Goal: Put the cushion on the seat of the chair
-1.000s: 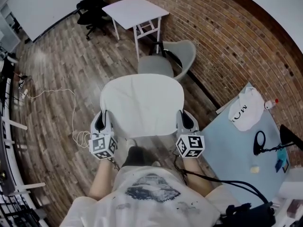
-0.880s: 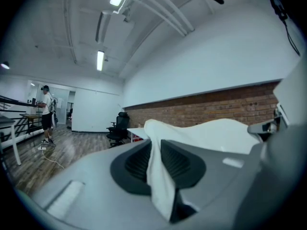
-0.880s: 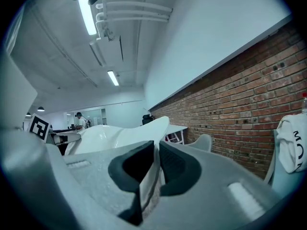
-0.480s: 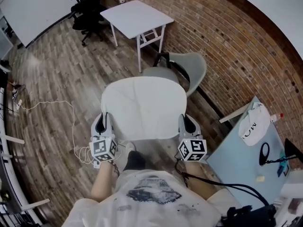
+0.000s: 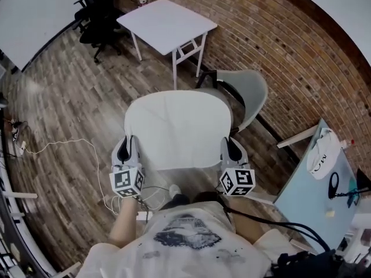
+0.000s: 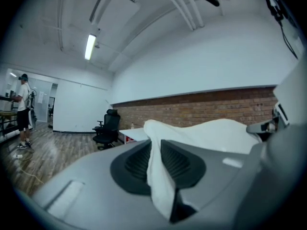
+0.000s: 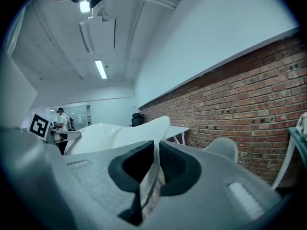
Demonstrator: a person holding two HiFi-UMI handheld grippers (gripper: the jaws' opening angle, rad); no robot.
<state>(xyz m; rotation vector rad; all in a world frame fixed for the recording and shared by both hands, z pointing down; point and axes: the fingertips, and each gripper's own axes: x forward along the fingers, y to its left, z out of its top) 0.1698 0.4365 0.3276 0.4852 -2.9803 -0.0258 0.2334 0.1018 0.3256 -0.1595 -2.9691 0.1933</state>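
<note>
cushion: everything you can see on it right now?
The cushion is white, soft and fabric-covered, roughly square with rounded corners and faint creases across the top. It is held up off the floor, lying about flat. The left gripper is shut on its left edge and the right gripper on its right edge, the cover bunching in each grip. In the head view its far edge overlaps the grey chair. It is not yet resting on the seat.
</note>
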